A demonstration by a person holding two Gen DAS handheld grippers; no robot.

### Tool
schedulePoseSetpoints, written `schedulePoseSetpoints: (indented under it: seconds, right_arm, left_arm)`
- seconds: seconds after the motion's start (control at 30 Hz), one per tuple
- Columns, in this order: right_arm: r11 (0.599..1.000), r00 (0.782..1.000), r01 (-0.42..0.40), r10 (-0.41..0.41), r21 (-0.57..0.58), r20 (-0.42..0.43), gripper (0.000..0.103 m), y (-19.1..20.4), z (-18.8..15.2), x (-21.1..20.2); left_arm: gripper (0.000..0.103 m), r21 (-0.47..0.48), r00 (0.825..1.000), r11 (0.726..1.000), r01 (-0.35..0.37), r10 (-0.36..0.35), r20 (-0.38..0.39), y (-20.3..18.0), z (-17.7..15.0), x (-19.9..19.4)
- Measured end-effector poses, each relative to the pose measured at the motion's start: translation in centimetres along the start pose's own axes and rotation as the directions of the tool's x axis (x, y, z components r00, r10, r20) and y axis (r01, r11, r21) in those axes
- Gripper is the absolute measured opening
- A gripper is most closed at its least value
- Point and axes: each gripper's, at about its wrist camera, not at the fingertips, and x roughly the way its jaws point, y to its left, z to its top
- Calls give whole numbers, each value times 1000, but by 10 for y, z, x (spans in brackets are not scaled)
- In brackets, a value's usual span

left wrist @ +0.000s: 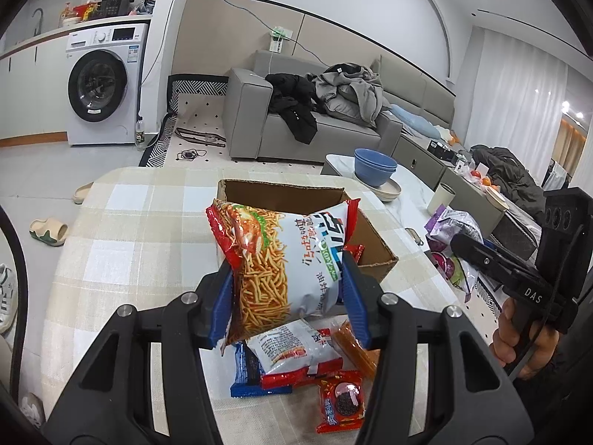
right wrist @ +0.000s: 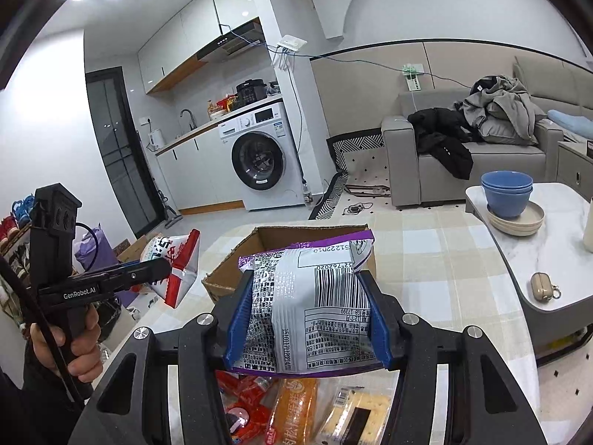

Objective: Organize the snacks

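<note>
A white-and-red bag of potato sticks (left wrist: 281,263) hangs mid-frame before an open cardboard box (left wrist: 370,244); a purple-edged snack bag (right wrist: 311,304), barcode showing, likewise.

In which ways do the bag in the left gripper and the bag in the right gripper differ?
The fries bag has red edges and shows its picture front; the purple-edged bag shows its printed back with a barcode. The left gripper holds the first, the right gripper the second. Both are puffy, clamped between blue pads, lifted near the cardboard box.

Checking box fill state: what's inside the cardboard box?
Cardboard box is open-topped; only bare inner walls show. Its floor is hidden behind the fries bag and the purple bag, so contents cannot be told.
</note>
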Motion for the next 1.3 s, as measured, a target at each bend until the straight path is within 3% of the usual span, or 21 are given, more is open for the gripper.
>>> schedulePoseSetpoints:
  seconds: [0.67,1.3]
  right_arm:
    - [1000,1000,7,-7,14,-8,55,1,22,34]
    - [1000,999,-5,5,3,-41,55,1,28,73]
  left_arm:
    - [49,29,1000,999,-18,18,-3,1,27,26]
    - [49,41,999,999,-22,24,-43,13,47,90]
